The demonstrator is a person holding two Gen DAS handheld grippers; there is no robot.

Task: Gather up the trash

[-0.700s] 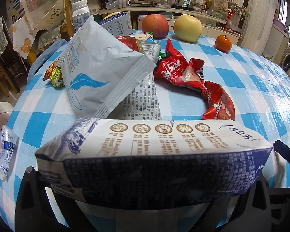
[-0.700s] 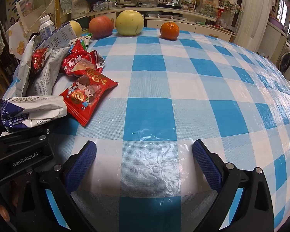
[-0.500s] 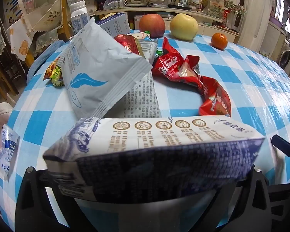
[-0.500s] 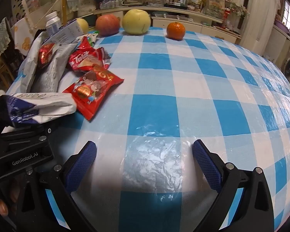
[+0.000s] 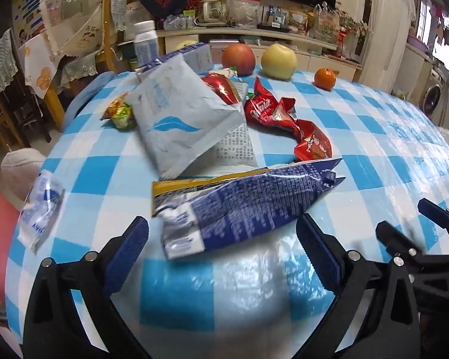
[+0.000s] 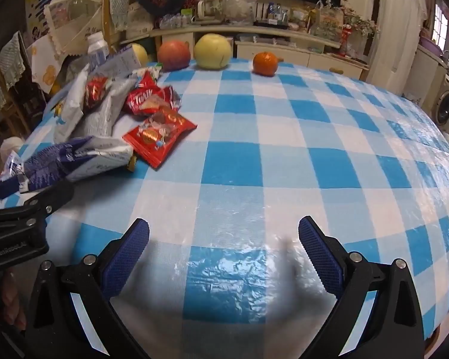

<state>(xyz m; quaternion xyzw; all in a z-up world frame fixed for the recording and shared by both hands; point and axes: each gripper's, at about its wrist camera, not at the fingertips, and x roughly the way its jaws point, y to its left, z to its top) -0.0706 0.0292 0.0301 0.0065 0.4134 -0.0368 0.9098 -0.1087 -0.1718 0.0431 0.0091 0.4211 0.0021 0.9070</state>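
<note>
From the left wrist, the left gripper (image 5: pixel 223 251) tips down, fingers wide apart. The blue bag (image 5: pixel 248 206) lies just past them, maybe loose; it looks blurry. From the right wrist, the right gripper (image 6: pixel 224 252) gapes over the bare checked tablecloth (image 6: pixel 284 164). Cluttered shelves (image 6: pixel 254 30) stand behind.

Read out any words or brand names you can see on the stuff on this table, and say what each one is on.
"GenRobot.AI": on the black body of the left claw, at the right wrist view's edge.
"Twik", partly creased: on the red wrapper.
Small print on the dark blue bag, the grey pouch and the clear sachet: too small or blurred.
</note>
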